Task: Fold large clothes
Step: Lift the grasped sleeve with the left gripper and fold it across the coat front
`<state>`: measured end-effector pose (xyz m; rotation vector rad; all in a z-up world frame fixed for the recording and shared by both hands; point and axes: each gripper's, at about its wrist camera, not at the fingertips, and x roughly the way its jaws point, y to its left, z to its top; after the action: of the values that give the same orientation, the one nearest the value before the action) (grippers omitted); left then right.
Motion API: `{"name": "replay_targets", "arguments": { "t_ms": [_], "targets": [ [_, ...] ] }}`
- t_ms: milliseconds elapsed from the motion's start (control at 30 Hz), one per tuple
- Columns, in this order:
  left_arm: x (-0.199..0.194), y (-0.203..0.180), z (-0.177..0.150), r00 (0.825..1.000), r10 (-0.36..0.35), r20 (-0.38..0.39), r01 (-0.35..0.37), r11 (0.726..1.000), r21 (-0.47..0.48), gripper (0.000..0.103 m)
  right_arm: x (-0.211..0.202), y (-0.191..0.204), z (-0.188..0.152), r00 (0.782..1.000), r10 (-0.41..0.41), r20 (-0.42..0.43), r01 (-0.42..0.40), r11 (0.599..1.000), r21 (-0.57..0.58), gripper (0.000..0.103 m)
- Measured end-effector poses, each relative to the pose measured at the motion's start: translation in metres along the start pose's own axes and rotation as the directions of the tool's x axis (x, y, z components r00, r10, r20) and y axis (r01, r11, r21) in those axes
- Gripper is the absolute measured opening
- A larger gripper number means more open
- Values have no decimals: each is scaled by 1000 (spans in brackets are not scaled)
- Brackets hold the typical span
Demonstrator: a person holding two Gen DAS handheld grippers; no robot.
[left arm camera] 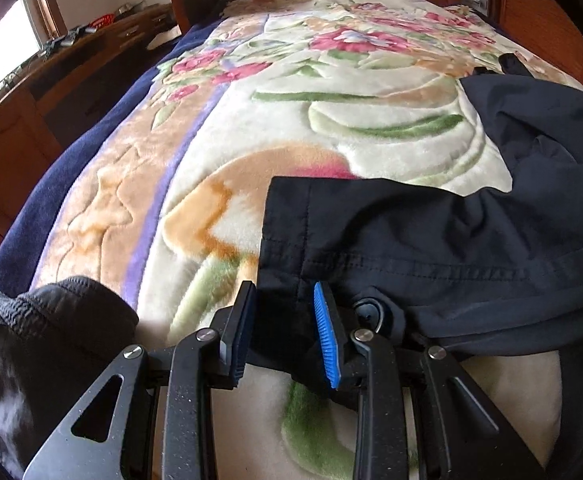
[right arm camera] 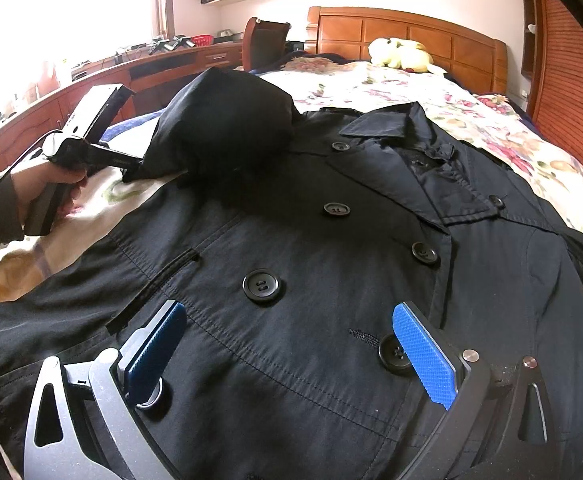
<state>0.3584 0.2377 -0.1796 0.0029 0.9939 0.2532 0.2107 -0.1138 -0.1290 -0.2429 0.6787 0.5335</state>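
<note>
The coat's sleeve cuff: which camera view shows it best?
The left wrist view. The sleeve cuff lies close there, its hem between the left gripper pads. The right wrist view shows only the bunched sleeve, with the cuff hidden behind it.

Blanket (left arm camera: 219,128) left of the coat (right arm camera: 311,280) lies bare — open passage; the raised sleeve (right arm camera: 227,120) blocks the coat's upper left — plush (right arm camera: 401,54) well apart.

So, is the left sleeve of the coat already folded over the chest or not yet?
Not yet. The sleeve bunches up beside the coat, its cuff between the left gripper's pads.
</note>
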Motion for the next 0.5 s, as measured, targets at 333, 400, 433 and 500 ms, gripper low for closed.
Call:
{"name": "replay_targets", "arguments": {
  "t_ms": [333,400,433,500],
  "targets": [
    [-26,2,-10,993,-113,-44,112,994,-18,9,-1,1,0,1000,-2,4,2,1000,-7,103],
    [-46,-8,-9,991,-133,-2,133,991,3,7,-1,1,0,1000,-1,6,1,1000,-8,103],
    [-57,-15,-7,990,-143,18,143,990,16,7,-2,2,0,1000,0,6,0,1000,-8,103],
    [-82,-31,-2,983,-172,64,169,985,43,7,-3,0,0,1000,2,10,-2,1000,-2,103]
  ]
}}
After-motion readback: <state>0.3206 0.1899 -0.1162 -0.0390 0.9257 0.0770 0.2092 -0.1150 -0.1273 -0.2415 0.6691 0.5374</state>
